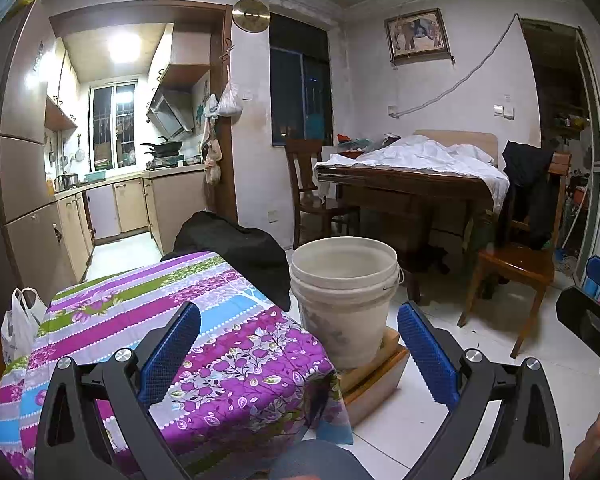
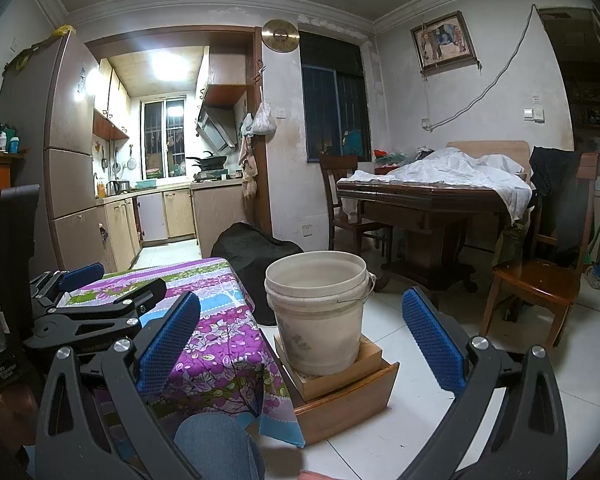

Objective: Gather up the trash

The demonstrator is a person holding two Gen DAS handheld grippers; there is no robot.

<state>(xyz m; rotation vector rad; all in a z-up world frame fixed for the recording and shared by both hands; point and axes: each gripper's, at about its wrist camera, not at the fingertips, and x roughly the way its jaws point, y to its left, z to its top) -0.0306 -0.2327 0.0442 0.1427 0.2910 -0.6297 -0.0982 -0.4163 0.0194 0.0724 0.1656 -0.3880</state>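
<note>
We hold the left gripper (image 1: 299, 338) and right gripper (image 2: 301, 332) spread wide and empty, the white bucket (image 2: 318, 312) straight ahead between the fingers, the floral tablecloth (image 1: 172, 328) left of them. No trash shows; we judge collecting not yet begun, finding litter next.

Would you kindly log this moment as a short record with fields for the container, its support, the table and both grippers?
container: white plastic bucket, upright, nothing visible inside
support: light wooden box on the white tiled floor
table: low table under a purple floral cloth, no trash visible on it
left gripper: open, holding nothing
right gripper: open, holding nothing
</note>
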